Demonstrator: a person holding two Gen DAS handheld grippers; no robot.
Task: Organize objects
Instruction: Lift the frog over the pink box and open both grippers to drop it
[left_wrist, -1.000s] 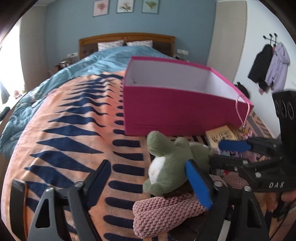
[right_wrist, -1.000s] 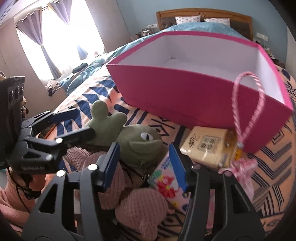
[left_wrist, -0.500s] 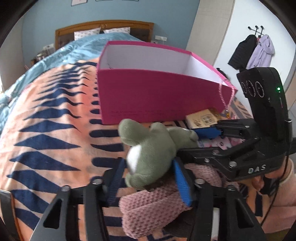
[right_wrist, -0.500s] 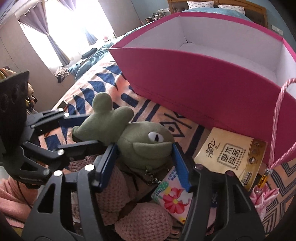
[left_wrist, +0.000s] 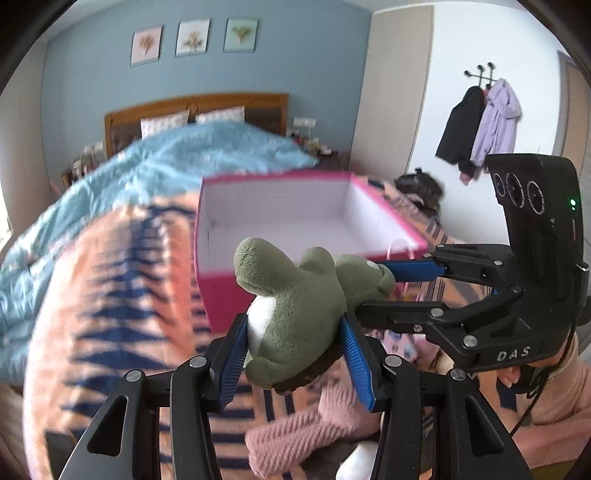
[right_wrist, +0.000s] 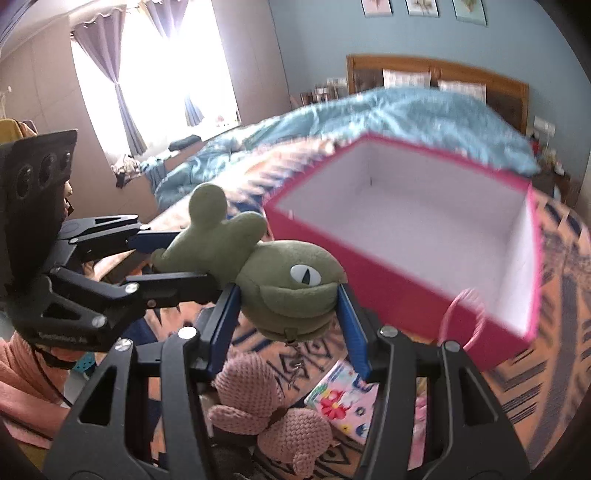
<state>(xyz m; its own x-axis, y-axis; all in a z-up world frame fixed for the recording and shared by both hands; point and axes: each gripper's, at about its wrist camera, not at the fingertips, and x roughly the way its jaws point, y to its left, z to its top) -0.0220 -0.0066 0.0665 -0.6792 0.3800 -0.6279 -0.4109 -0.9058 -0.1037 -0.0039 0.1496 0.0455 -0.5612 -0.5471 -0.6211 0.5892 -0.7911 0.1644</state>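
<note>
Green plush frog (left_wrist: 303, 306), clamped between both jaws

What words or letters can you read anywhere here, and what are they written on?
"DAS": white letters on the black body of the right gripper, seen from the left wrist.
Pale lettering on the left gripper body, seen from the right wrist: too blurred to read.
The flowery pink packet: any print is too blurred to read.

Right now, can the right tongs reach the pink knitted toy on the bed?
Probably not: the right tongs are closing on the green frog plush, which hangs directly over the pink knitted toy.
</note>
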